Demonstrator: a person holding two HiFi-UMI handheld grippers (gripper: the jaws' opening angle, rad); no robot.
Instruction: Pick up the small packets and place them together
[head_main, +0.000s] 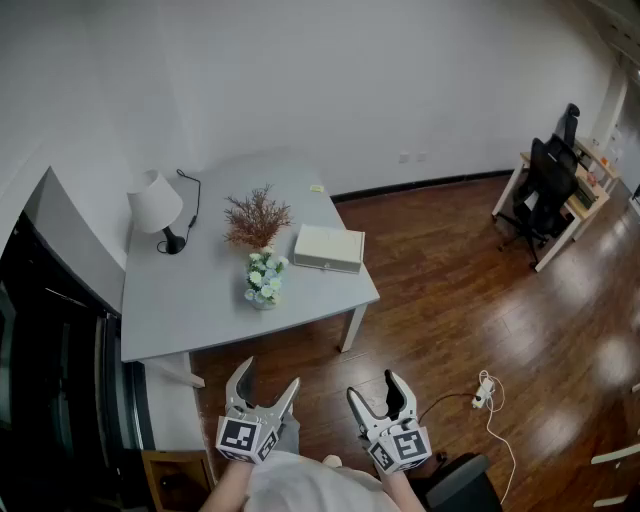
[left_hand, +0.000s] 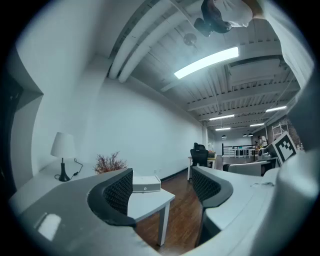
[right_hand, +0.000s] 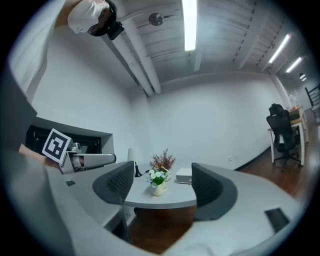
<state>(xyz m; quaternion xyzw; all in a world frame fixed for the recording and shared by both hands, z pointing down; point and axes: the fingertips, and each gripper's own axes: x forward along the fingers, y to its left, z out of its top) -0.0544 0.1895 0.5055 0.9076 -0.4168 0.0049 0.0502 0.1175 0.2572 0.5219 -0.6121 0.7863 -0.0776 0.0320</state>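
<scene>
Head view, looking down. Left gripper (head_main: 268, 375) and right gripper (head_main: 372, 386) sit side by side at the lower centre of the frame, above the wood floor (head_main: 450, 290) and well apart from the table (head_main: 190, 300). In each gripper view the two jaws stand spread with nothing between them; through the gap only the distant table shows.

The grey table fills the centre left of the frame. On it:
- a white lamp (head_main: 157, 205) at the upper left, its black cord beside it;
- a dried sprig (head_main: 257, 218) near the middle;
- a small flower pot (head_main: 264, 280) just below the sprig;
- a white box (head_main: 328, 248) to the right of both, near the table's right edge;
- a small yellowish item (head_main: 317, 188) at the table's upper edge, above the box. It is too small to tell whether it is a packet.

At the upper right of the frame a black chair (head_main: 548, 185) stands at a desk. A white power strip (head_main: 483, 391) with its cable lies on the floor at the lower right.
</scene>
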